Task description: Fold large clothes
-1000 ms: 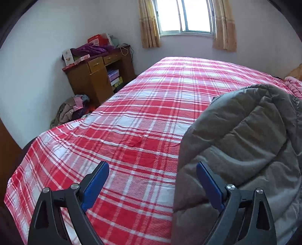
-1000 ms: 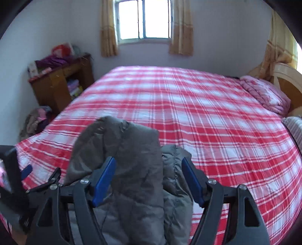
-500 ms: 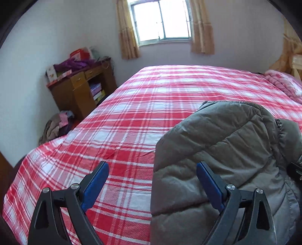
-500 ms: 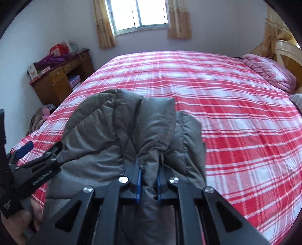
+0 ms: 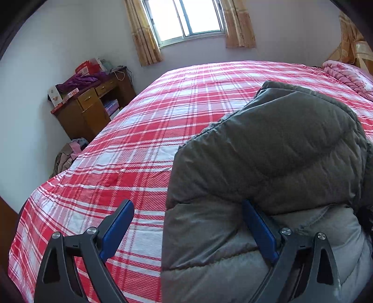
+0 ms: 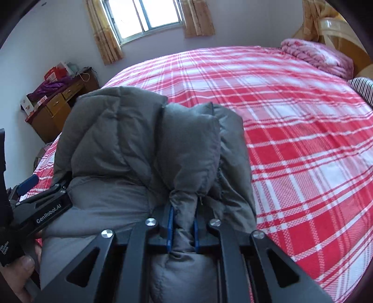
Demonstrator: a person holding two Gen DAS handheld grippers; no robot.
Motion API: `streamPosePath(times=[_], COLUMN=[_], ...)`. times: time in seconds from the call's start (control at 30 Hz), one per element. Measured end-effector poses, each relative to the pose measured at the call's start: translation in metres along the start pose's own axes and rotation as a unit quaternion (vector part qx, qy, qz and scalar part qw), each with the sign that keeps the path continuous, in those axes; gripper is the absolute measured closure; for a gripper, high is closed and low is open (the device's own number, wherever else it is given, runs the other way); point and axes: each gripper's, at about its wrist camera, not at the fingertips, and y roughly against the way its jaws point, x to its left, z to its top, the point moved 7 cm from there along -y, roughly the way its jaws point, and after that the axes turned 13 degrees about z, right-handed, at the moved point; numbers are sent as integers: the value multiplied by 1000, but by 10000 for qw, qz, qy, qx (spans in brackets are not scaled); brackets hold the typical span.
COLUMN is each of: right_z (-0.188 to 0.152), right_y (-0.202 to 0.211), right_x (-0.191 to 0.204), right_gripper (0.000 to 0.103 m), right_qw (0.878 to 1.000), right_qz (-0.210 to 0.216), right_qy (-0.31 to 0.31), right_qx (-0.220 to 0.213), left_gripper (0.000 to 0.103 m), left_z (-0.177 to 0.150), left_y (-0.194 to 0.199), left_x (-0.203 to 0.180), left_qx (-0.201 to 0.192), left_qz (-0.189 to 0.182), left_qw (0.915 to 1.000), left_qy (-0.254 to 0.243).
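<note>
A grey padded jacket (image 5: 268,167) is held bunched up above a bed with a red and white plaid sheet (image 5: 144,130). My left gripper (image 5: 188,230) is open; the jacket's left edge hangs between its blue pads, and the right pad (image 5: 258,230) touches the fabric. My right gripper (image 6: 183,225) is shut on a fold of the grey jacket (image 6: 144,144). The left gripper also shows at the left of the right wrist view (image 6: 39,200), beside the jacket.
A wooden desk (image 5: 93,107) with boxes and purple cloth stands by the left wall, with a clothes pile (image 5: 67,153) on the floor beside it. A pink blanket (image 6: 319,56) lies at the bed's far right. A window (image 5: 184,18) is behind the bed.
My right gripper has shut on a fold of the jacket. Both grippers have moved closer to the jacket, which now fills more of each view.
</note>
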Motion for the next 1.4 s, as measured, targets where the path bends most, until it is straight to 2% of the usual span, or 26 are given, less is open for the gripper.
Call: streamPosePath(times=[0.33,0.37,0.47,0.6,0.7,0.77,0.87,0.93,1.07,1.23,1.4], right_z=[-7,-5,3,31,51,55,44,36,30,26,22], right_y=[-6,-2,19,50,42,24,-4,-11,-14,-26,-33], right_x=[-2,-2,0,24,44,45,32,22,18,13,9], right_gripper=[89,86,59,59,59,59,60,61,61,61,61], right_qw=[10000,10000,9996,9965,9963,9965,9972,9978,9976,9976,9979], right_qz=[10,-12,-231,-353,-257,-251,-446,-408,-408,-458,-433], right_qy=[45,20,-6,282,452,508,445,340,338,342,311], right_qx=[27,-9,-189,-704,-689,-613,-414,-401,-444,-400,-355], left_gripper=[7,7,7,7,7,7,6,5,2,1,1], left_z=[0,1,8,23,36,39,29,24,15,7,6], left_y=[1,4,12,21,25,17,-13,-22,-30,-41,-40], left_x=[1,2,7,16,17,13,2,-3,-10,-10,-17], left_qx=[-6,-28,-136,-152,-280,-219,225,342,436,632,563], left_qz=[-19,-7,0,-136,-258,-288,-344,-508,-534,-801,-596], left_qw=[10000,10000,9999,9993,9982,9983,9985,9970,9961,9917,9946], left_qy=[-25,-45,1,324,471,453,364,484,553,776,635])
